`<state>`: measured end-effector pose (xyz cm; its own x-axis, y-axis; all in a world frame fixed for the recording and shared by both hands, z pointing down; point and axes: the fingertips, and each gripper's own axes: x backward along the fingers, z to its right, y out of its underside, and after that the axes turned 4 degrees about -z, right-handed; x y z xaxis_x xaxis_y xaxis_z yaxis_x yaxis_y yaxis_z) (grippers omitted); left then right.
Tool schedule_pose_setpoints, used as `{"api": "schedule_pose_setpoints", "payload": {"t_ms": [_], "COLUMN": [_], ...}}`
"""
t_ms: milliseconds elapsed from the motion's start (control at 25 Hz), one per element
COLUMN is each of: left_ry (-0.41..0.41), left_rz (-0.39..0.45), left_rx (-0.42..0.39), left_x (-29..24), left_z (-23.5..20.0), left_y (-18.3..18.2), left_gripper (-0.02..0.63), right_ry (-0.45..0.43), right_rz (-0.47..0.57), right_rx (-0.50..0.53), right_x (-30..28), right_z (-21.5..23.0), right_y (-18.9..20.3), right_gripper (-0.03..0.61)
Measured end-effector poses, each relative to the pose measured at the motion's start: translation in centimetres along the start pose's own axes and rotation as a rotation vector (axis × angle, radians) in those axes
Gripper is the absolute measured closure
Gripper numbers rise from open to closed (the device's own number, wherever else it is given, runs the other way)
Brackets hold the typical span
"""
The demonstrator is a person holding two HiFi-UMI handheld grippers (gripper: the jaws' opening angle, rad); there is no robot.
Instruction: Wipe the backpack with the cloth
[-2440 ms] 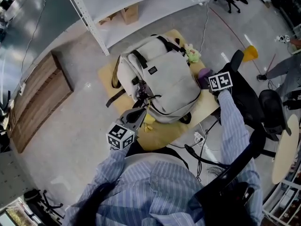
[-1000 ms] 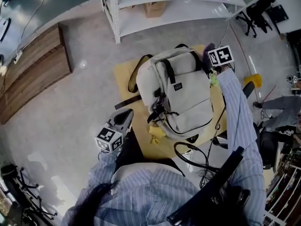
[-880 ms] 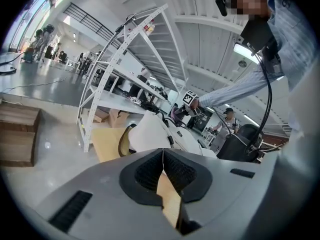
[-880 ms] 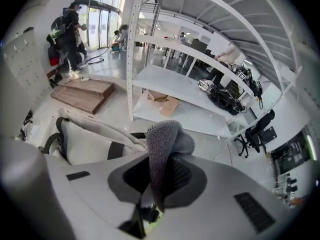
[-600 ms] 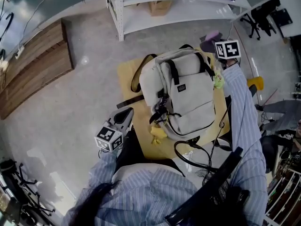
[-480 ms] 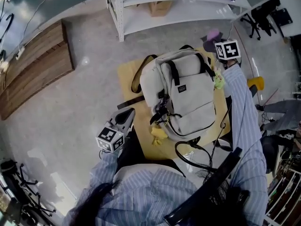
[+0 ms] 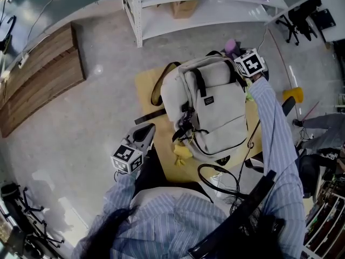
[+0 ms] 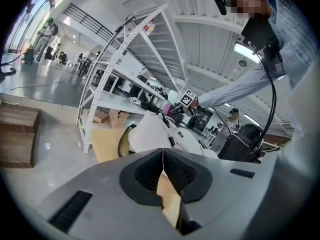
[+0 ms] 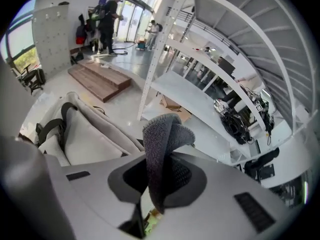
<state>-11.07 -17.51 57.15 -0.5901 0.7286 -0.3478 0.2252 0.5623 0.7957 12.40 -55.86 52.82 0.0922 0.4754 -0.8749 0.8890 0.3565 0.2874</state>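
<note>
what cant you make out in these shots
- Right gripper view: the lower end of the cloth, down between the jaws of the right gripper.
- Head view: whether the cloth touches the backpack; that gripper's marker cube hides the spot.
- Head view: the backpack's label, too small to read.

— What carries everything?
— A small bench (image 7: 146, 88) with a pale tan wooden top, standing on a grey floor (image 7: 91, 128).
— And on that top?
— A light grey backpack (image 7: 221, 117) lies flat over most of it. A small yellow thing (image 7: 180, 151) lies near the front edge, touching the backpack's lower left corner; I can't tell what it is. A small green thing (image 7: 249, 95) sits at the backpack's right side. A dark strap (image 7: 148, 116) sticks out past the left edge.
— And the floor?
— A white shelf rack (image 7: 161, 15) stands beyond the bench, with a cardboard box (image 7: 186, 8) on its low shelf. A wooden platform (image 7: 43, 74) lies well off to the left.
</note>
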Motion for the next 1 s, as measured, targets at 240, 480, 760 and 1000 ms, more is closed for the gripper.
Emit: {"api": "schedule_pose_setpoints", "payload": {"t_ms": [240, 480, 760, 1000], "left_ry": [0.001, -0.009, -0.021, -0.032], "left_rz": [0.001, 0.011, 0.021, 0.029], "left_rx": [-0.008, -0.006, -0.008, -0.008], "left_x": [0.0, 0.6, 1.6, 2.1], "left_z": [0.2, 0.3, 0.2, 0.1], "left_y": [-0.1, 0.2, -0.2, -0.1], "left_gripper": [0.609, 0.609, 0.609, 0.609], "right_ry": [-0.086, -0.203, -0.378, -0.469], "right_rz": [0.077, 0.179, 0.307, 0.391], "right_rx": [0.139, 0.280, 0.478, 0.514], "right_x": [0.0, 1.2, 3.9, 6.9], "right_z": [-4.6, -11.2, -21.0, -26.6], "right_y": [-4.6, -9.8, -14.1, -15.5], "right_gripper": [0.537, 0.537, 0.537, 0.537]}}
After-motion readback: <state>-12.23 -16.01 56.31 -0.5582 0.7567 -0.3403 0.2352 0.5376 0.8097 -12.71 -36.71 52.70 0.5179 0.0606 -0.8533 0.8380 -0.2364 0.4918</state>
